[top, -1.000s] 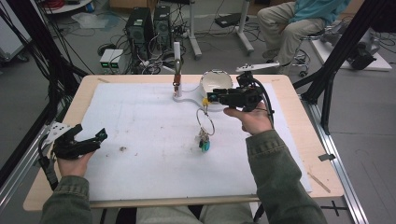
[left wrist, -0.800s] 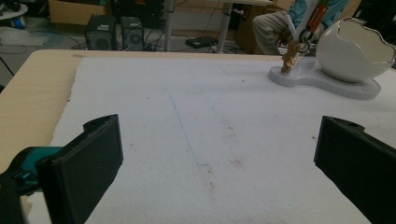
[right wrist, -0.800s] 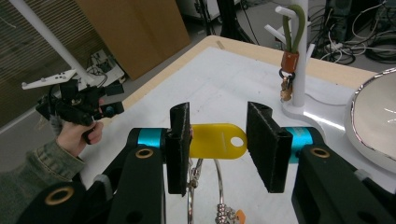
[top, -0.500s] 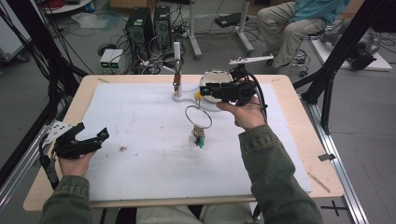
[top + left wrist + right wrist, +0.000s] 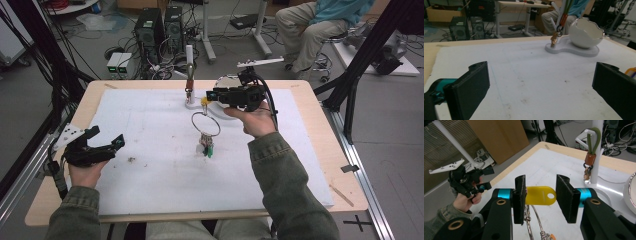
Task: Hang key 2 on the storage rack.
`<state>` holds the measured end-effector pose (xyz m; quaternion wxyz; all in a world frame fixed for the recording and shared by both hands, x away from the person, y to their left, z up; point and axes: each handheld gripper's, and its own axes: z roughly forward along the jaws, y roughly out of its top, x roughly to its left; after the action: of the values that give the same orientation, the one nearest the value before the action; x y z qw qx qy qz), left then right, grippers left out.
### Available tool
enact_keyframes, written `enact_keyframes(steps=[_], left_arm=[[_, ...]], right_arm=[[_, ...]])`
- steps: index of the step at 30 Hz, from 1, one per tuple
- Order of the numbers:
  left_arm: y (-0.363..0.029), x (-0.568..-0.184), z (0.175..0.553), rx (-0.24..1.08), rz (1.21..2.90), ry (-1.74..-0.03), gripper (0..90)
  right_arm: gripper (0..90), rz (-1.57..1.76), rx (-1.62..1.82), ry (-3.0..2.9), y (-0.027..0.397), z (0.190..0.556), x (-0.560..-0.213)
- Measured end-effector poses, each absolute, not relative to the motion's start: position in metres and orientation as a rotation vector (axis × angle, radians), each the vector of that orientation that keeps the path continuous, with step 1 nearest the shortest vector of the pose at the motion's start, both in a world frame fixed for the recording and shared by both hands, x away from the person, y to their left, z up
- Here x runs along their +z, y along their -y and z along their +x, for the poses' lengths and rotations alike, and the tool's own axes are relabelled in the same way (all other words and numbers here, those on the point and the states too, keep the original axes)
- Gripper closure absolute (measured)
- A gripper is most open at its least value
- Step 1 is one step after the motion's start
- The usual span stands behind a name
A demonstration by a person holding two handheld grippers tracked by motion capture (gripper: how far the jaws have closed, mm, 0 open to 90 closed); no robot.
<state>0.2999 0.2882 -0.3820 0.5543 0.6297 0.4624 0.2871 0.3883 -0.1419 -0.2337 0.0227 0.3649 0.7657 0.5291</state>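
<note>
Right gripper [image 5: 541, 199] is clamping the yellow tag [image 5: 539, 195] of a key ring [image 5: 205, 123], dangling its keys [image 5: 206, 147] over the white mat [image 5: 150, 175] near the far-edge hook stand [image 5: 189, 75], likely for hanging. Left gripper [image 5: 92, 148], jaws spread and empty, is idling at the left edge.

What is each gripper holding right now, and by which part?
The right gripper holds a key ring by its yellow tag, with the wire loop and keys hanging below. The left gripper is open and holds nothing.
</note>
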Motion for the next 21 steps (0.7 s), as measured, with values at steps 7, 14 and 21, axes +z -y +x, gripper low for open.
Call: enact_keyframes(steps=[7, 14, 21], left_arm=[[-0.283, -0.377, 0.301, 0.652, 1.477, -1.078, 1.7], [-0.275, -0.37, 0.304, 0.634, 1.475, -1.054, 1.7], [-0.259, -0.363, 0.312, 0.602, 1.471, -1.021, 1.7]], right_arm=[[61.2, 1.115, 1.638, -2.376, 0.128, 0.39, -0.23], [61.2, 1.086, 1.648, -2.385, 0.113, 0.39, -0.223], [61.1, 1.073, 1.649, -2.396, 0.102, 0.39, -0.22]])
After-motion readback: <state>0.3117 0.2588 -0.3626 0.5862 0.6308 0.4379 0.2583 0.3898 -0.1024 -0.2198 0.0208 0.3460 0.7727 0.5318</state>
